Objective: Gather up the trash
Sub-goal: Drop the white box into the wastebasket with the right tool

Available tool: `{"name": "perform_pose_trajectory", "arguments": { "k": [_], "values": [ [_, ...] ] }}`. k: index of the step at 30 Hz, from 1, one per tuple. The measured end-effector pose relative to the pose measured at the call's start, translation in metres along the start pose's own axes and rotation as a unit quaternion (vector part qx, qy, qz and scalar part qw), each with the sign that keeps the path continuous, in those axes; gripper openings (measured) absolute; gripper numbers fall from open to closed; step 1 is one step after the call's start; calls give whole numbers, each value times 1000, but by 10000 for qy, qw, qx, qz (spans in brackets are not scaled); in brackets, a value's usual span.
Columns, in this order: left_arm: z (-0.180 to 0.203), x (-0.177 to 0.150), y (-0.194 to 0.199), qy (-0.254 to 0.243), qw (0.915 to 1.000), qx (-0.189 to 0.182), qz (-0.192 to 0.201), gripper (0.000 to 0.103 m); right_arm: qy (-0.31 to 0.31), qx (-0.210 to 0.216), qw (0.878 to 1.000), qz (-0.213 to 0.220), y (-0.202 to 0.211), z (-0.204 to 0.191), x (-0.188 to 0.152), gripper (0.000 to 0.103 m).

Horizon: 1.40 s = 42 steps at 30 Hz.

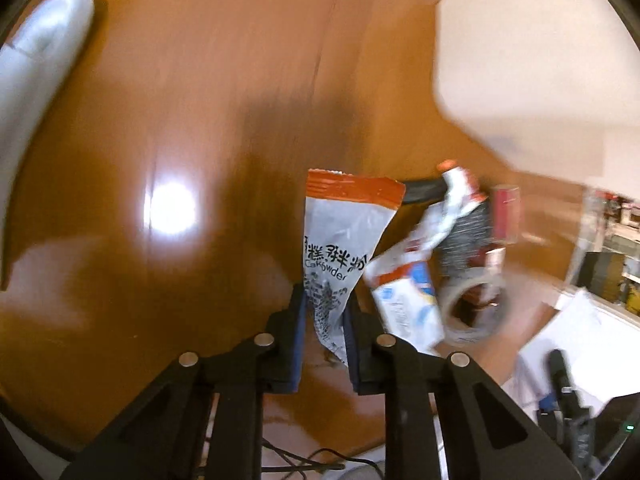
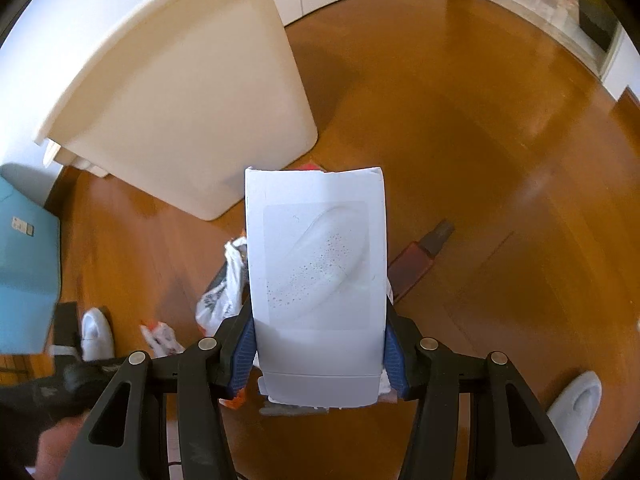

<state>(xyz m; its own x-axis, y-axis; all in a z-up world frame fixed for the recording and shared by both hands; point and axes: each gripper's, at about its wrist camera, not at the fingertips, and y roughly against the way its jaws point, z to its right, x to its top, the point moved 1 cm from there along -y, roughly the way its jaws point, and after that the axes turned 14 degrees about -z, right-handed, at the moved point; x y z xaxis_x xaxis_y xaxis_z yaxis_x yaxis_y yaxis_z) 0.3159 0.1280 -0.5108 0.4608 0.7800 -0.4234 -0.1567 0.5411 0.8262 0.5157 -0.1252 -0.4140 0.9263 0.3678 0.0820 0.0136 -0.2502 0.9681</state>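
Observation:
My left gripper [image 1: 325,312] is shut on a white and orange snack wrapper [image 1: 340,236] with black print, held above the wooden floor. To its right lies a pile of trash: a crumpled white wrapper [image 1: 404,300], a tape roll [image 1: 472,312] and a red can [image 1: 506,212]. My right gripper [image 2: 318,336] is shut on a flat white box [image 2: 318,280], held above the floor. The white trash bin [image 2: 180,92] stands up and to the left of the box; it also shows at the upper right in the left wrist view [image 1: 532,68].
A brown bottle [image 2: 420,260] lies on the floor right of the box. Crumpled wrappers [image 2: 224,288] lie left of it. White slippers [image 2: 96,332] [image 2: 572,408] sit low in the right wrist view. A blue box [image 2: 24,264] stands at the left. White paper [image 1: 580,344] lies lower right.

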Motion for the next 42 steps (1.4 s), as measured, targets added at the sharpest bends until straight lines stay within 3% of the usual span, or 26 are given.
{"name": "perform_pose_trajectory", "arguments": {
  "k": [5, 10, 13, 16, 18, 19, 20, 21, 24, 31, 35, 42],
  "values": [
    [31, -24, 107, -746, 9933, 8, 881, 16, -74, -73, 9997, 208, 47, -19, -9, 56],
    [97, -49, 218, -1662, 9681, -576, 1786, 16, -157, 3, 9976, 669, 114, -32, -13, 56],
    [152, -43, 250, -2171, 9527, -663, 2020, 18, -113, 71, 9951, 980, 151, -39, -21, 56],
    [193, -24, 264, -2342, 9474, -625, 2092, 19, -85, 90, 9924, 1223, 177, -39, -31, 56],
    [219, -3, 261, -2383, 9503, -661, 1890, 28, -110, 107, 9923, 1228, 185, -37, -28, 56],
    [227, 5, 258, -2407, 9532, -557, 1743, 42, -154, 138, 9925, 1206, 185, -36, -27, 56],
    [230, 11, 261, -2420, 9551, -476, 1642, 67, -213, 199, 9925, 1183, 185, -35, -24, 56],
    [232, 12, 262, -2445, 9544, -485, 1646, 77, -275, 254, 9923, 1177, 185, -34, -22, 56],
    [217, -1, 276, -2516, 9504, -448, 1770, 79, -339, 330, 9921, 1162, 184, -43, -12, 56],
    [139, -46, 346, -2288, 9587, -278, 1664, 79, -133, 537, 9904, 1270, 206, -78, 14, 56],
    [90, -70, 370, -1831, 9691, -596, 1541, 79, 243, 465, 9904, 1280, 215, -124, 47, 56],
    [89, -68, 384, -2277, 9524, -378, 1993, 79, 447, 545, 9916, 1088, 195, -189, 107, 56]
  ]
}}
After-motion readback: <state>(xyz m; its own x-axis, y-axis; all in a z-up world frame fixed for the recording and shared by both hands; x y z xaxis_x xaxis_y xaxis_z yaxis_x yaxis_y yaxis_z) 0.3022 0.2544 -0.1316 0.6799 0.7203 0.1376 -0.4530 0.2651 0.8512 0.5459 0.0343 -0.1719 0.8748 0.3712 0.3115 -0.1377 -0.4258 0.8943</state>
